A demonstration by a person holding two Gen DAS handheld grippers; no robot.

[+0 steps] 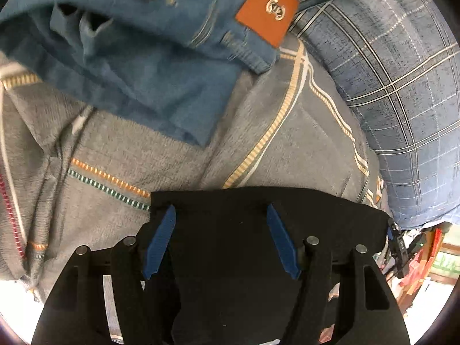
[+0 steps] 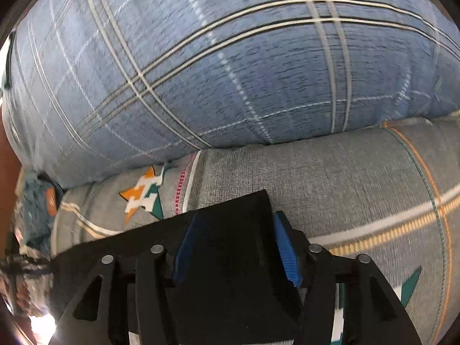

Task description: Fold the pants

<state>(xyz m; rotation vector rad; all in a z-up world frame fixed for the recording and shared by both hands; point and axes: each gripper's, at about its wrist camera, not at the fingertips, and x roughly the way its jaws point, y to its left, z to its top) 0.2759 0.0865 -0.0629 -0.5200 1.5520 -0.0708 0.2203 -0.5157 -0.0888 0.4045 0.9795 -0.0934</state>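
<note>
We pinch the black pants (image 1: 258, 210) in both the left gripper (image 1: 220, 218) and right gripper (image 2: 234, 230), lifting one edge toward twelve o'clock, probably to fold it.

No readable text; jeans patch (image 1: 266, 10) logo unclear

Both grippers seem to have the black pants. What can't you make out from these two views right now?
- Left wrist view: the black pants cover the left gripper fingertips; their lower part is cut off by the frame edge.
- Right wrist view: the pants fill the right gripper gap, so fold state is hidden.
- Blue jeans: blurred, cut off at top.
</note>
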